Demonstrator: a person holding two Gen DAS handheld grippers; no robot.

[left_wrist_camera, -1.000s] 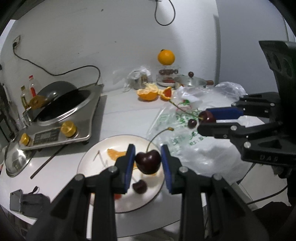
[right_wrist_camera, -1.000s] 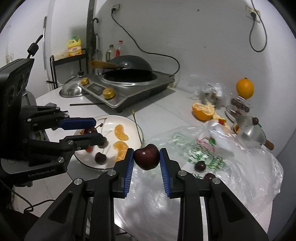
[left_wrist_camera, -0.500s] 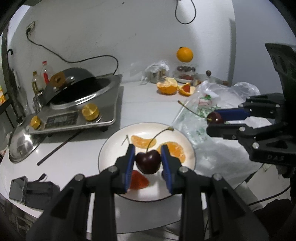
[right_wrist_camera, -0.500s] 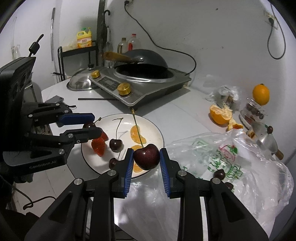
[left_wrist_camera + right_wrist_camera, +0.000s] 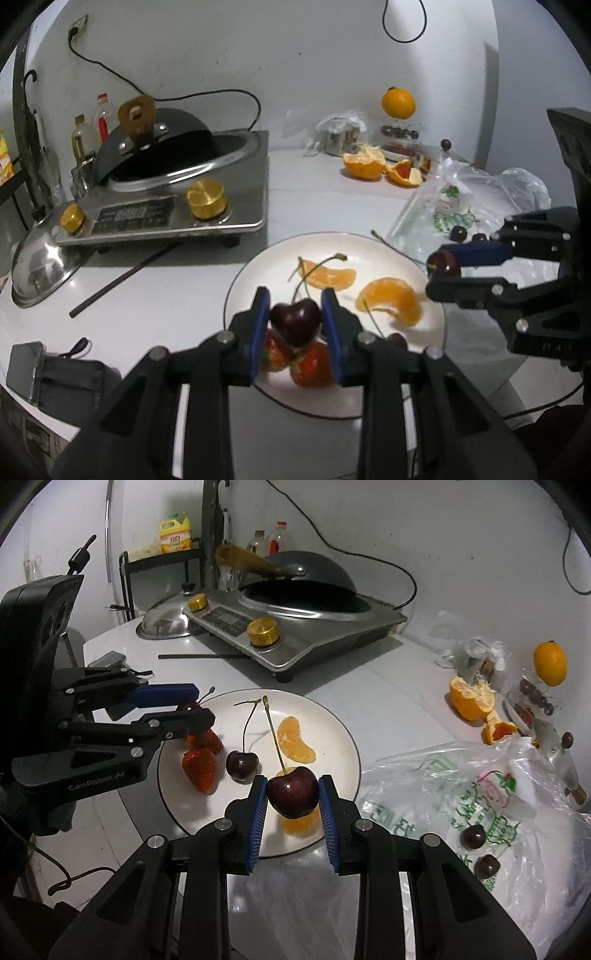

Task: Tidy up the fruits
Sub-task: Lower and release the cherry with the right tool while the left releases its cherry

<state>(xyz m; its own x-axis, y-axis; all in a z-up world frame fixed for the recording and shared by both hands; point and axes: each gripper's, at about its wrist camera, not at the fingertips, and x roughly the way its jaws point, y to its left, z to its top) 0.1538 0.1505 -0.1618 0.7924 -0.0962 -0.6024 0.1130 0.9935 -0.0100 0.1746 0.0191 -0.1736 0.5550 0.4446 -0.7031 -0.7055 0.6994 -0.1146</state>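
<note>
My left gripper (image 5: 295, 323) is shut on a dark cherry (image 5: 295, 321) and holds it above the near side of the white plate (image 5: 251, 273), over two strawberries (image 5: 310, 365). My right gripper (image 5: 293, 797) is shut on another dark cherry (image 5: 293, 792) above the plate's near right rim (image 5: 351, 746). The plate holds two strawberries (image 5: 199, 766), a stemmed cherry (image 5: 242, 766) and orange segments (image 5: 295, 738). The right gripper shows in the left wrist view (image 5: 443, 266), and the left gripper shows in the right wrist view (image 5: 192, 709).
A clear plastic bag (image 5: 480, 805) with two loose cherries (image 5: 474, 836) lies right of the plate. An induction stove with a wok (image 5: 166, 192), a steel lid (image 5: 40, 266) and a black stick (image 5: 122, 277) stand to the left. A peeled orange (image 5: 362, 166) and whole orange (image 5: 399, 103) sit behind.
Both grippers have moved left from the bag toward the plate, each still holding its cherry. The left gripper is now lower, over the strawberries.
</note>
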